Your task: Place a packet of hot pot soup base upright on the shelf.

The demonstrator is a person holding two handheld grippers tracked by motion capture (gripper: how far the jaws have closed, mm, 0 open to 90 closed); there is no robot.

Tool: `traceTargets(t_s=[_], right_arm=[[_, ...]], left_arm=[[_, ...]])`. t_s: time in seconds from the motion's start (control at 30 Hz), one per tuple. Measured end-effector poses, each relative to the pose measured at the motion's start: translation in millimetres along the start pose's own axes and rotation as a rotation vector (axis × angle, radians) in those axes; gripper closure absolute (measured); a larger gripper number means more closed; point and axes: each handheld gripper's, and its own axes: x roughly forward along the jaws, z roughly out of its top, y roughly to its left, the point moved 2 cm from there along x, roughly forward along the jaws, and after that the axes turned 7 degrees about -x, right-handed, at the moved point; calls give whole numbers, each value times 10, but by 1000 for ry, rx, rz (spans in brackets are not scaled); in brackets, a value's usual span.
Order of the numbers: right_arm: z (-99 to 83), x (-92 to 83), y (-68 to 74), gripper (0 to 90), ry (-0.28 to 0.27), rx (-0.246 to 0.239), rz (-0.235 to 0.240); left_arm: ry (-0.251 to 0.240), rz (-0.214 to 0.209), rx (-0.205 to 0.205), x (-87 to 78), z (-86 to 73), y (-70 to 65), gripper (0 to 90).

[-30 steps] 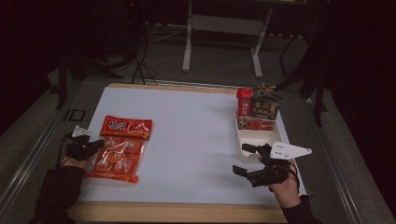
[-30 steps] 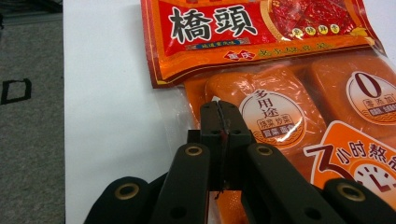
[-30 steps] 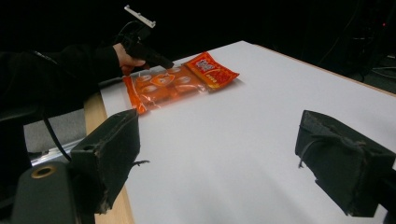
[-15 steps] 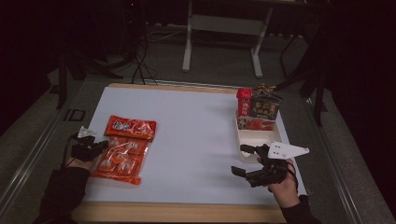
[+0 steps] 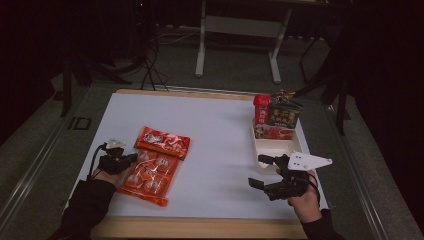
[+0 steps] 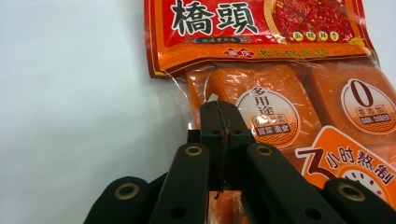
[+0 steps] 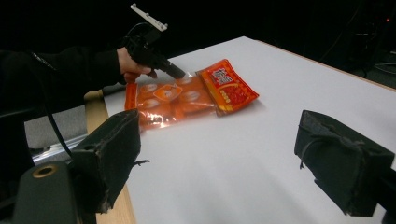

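1. Dim room, dark floor with stand legs and cables behind, and everything is happening on a white table [image 5: 215, 130] with a wooden front edge.
2. The main thing is an orange-red snack pack [image 5: 154, 165], lying flat on the left half of the table, red header end pointing away from the person and slanted a bit to the right.
3. The left gripper [image 5: 131, 159] is sitting at the pack's left edge, jaws pinched together on the clear film rim there.
4. The left gripper view is giving the close-up: the two black jaws are pressing flat against each other right on the pack's edge [image 6: 280, 102], with printed round labels on the orange cubes inside, which the high view is too far off to show.
5. The right gripper [image 5: 265, 171] is hanging out well apart, near the front right of the table, jaws standing wide with nothing between them.
6. The right gripper view is looking across the table at the pack [image 7: 189, 93] and the left gripper [image 7: 180, 73] from the side.
7. A white tray [image 5: 280, 149] is sitting just behind the right gripper, with snack packets [image 5: 277, 117] standing upright at its far end.
8. Versus a second ago, the pack is lying further toward the table's middle and turned more askew, while the right gripper is staying put.
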Motion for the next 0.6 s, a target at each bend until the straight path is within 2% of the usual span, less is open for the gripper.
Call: traceTargets(t_s=[0.17, 0.27, 0.37, 0.47, 0.6], right_arm=[[1, 0, 5, 147, 4, -4, -4], [1, -6, 6, 146, 2, -3, -3], [3, -14, 1, 147, -3, -2, -4], [5, -21, 1, 147, -4, -2, -5], [15, -35, 1, 147, -9, -2, -9]], left_arm=[[8, -33, 10, 56, 12, -143, 900], [9, -29, 30, 68, 14, -197, 900], [8, -29, 67, 69, 15, -201, 900], [14, -52, 84, 51, 16, -175, 900], [24, -72, 125, -8, 5, -161, 900]])
